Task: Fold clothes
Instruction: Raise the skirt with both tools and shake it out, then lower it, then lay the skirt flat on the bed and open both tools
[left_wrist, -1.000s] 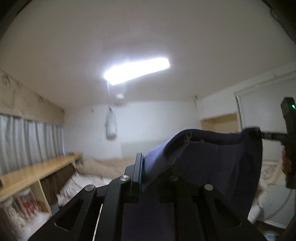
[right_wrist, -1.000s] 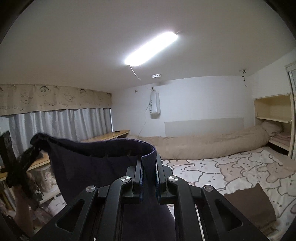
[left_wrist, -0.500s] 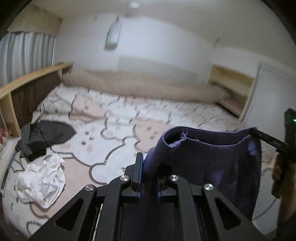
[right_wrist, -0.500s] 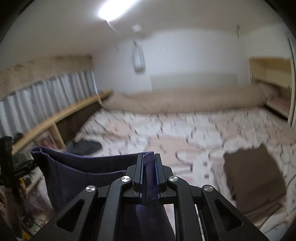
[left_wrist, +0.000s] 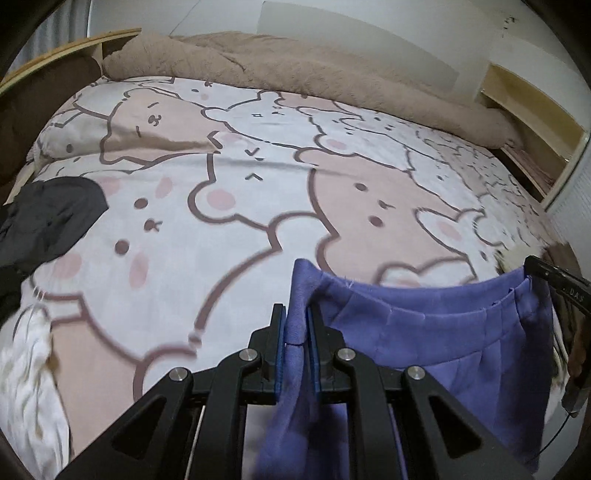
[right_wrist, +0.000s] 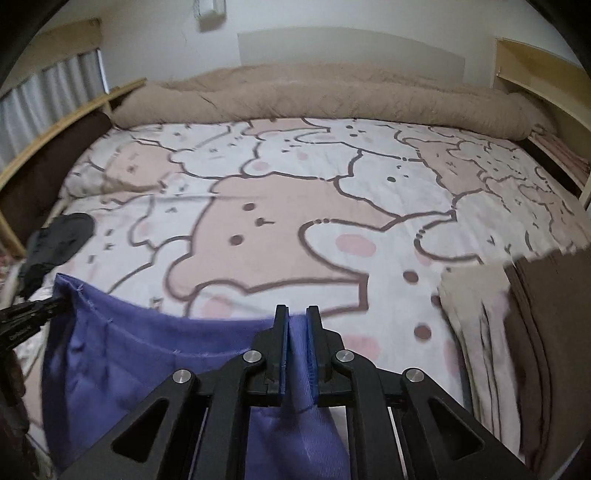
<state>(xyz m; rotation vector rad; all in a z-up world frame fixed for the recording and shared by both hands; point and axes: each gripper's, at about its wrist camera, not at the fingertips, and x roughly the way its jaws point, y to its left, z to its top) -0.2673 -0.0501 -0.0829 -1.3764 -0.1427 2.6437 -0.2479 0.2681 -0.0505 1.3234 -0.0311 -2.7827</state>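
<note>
purple garment (left_wrist: 443, 332) edge over bedsheet (left_wrist: 221, 221)

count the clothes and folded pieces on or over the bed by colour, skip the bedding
purple: 1, the purple garment held up by the left gripper and right gripper
dark grey: 1, dark garment
white: 1, white garment
brown: 1, folded brown piece
beige: 1, folded beige piece
total: 5

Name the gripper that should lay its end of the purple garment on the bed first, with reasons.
Judging loosely, left. The left gripper and right gripper both clamp the purple garment, but the left faces bare bedsheet, while folded brown clothes crowd the right's side.
</note>
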